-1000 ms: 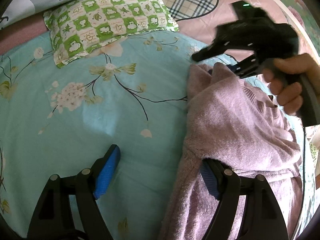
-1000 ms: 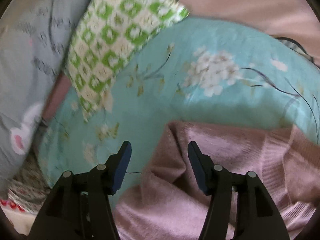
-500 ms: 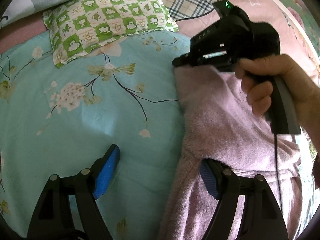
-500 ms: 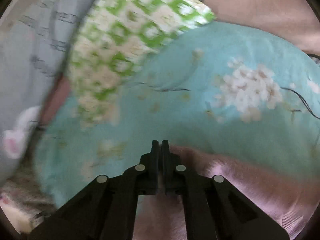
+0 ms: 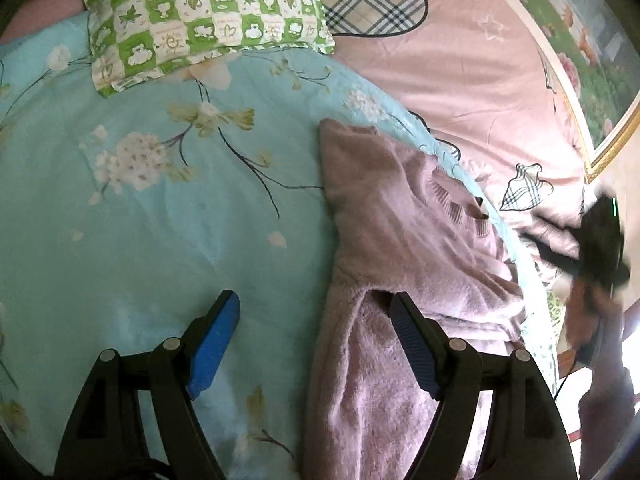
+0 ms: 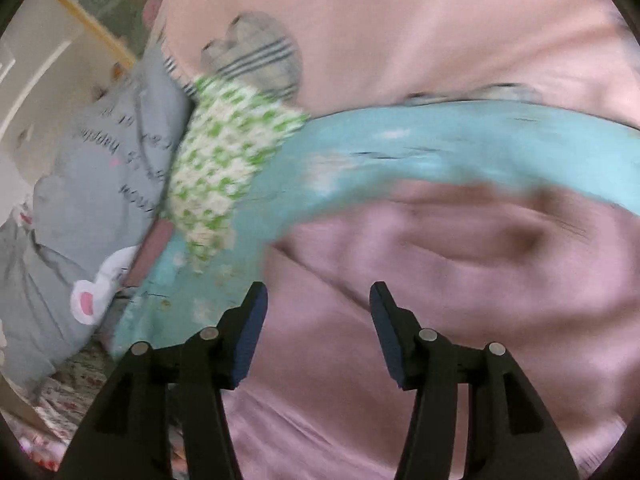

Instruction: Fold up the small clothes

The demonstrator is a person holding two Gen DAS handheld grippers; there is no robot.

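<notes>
Bedding, turquoise quilt: floral print, white blossom clusters on thin dark branches; lies across the middle of the bed. Small pillow: green-and-white checked, cartoon motifs in the squares; rests on the quilt's far edge. Pink sheet: plaid heart patch near the pillow (a smaller plaid motif sits further right). Grey pillow: dark lettering, white rabbit with pink ear at its lower end; lies just beside the checked one. Framed picture: gilt frame, flowers on green, beyond the sheet.

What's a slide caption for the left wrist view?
Left gripper, jaws open, straddling the edge of a mauve fuzzy sweater on a teal floral quilt.
</notes>
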